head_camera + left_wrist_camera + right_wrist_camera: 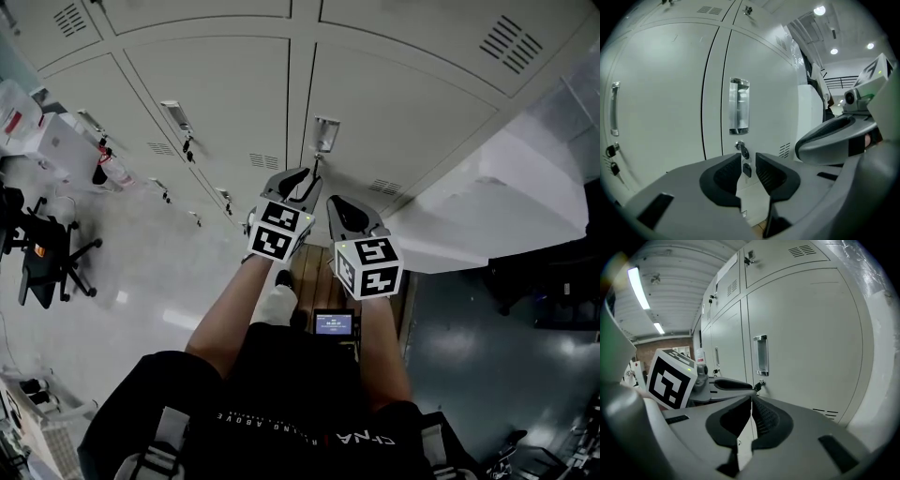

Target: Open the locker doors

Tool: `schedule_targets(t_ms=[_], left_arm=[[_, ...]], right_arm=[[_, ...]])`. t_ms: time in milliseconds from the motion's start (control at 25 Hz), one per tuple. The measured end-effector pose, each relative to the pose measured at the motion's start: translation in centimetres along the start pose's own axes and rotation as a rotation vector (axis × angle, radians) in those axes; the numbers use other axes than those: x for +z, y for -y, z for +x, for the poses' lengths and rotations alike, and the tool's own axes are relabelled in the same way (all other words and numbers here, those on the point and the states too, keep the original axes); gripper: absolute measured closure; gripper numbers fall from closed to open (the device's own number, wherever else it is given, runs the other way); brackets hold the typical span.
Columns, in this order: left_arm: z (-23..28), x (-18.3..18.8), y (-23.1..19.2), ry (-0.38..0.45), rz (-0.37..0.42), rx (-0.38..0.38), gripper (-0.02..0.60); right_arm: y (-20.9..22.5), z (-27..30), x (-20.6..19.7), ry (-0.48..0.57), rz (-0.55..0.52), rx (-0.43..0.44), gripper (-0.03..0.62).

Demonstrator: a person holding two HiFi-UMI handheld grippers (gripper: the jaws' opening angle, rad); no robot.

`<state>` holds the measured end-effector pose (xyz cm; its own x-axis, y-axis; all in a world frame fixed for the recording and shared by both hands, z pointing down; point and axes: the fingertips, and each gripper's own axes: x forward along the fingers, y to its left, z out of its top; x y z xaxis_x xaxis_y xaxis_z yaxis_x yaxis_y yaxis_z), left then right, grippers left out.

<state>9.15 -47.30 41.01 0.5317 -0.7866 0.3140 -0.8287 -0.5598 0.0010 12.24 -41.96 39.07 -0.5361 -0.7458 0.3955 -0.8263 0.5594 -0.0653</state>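
Left gripper (748, 161) – fingers narrowly apart – faces the key (743, 151) under a locker handle (739, 106); right gripper (750, 401) pinched closed, empty.

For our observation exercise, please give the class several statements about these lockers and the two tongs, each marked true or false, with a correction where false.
1. The locker door in front of the left tongs is closed. True.
2. The left tongs are clamped on the door's handle. False: their jaws stand apart, holding nothing, and they sit lower than the handle.
3. A key sits in the lock just below the handle. True.
4. The right tongs are wide open. False: their jaws are together with nothing between them.
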Motion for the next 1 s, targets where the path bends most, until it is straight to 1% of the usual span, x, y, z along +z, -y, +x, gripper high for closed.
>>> schedule_targets(t_ms=[80, 200, 320, 440, 640, 720, 840, 1000], left_arm=[[0.5, 0.1, -0.6, 0.010, -0.009, 0.015, 0.494], [1.1, 0.6, -1.1, 0.025, -0.020, 0.018, 0.494], [1.7, 0.9, -0.8, 0.024, -0.002, 0.018, 0.494], [2.3, 0.6, -0.8, 0.001, 0.026, 0.042, 0.512], [2.4, 0.3, -0.7, -0.011, 0.046, 0.058, 0.518], [2.4, 0.4, -0.7, -0.015, 0.098, 0.075, 0.520], [2.4, 0.5, -0.6, -0.037, 0.222, 0.101, 0.523], [2.3, 0.3, -0.4, -0.065, 0.363, 0.107, 0.522]], right_arm=[[0.2, 0.4, 0.2, -0.001, -0.011, -0.001, 0.562], [0.7, 0.9, 0.5, -0.002, -0.015, -0.006, 0.562], [1.1, 1.0, 0.6, -0.002, -0.011, -0.016, 0.562], [1.3, 1.0, 0.8, 0.003, -0.011, -0.021, 0.562], [1.4, 0.9, 0.7, 0.004, -0.008, -0.027, 0.562], [1.5, 0.8, 0.6, 0.006, -0.005, -0.030, 0.562], [1.8, 0.5, 0.5, 0.008, 0.009, -0.040, 0.562], [1.6, 0.1, 0.2, 0.011, 0.021, -0.043, 0.562]])
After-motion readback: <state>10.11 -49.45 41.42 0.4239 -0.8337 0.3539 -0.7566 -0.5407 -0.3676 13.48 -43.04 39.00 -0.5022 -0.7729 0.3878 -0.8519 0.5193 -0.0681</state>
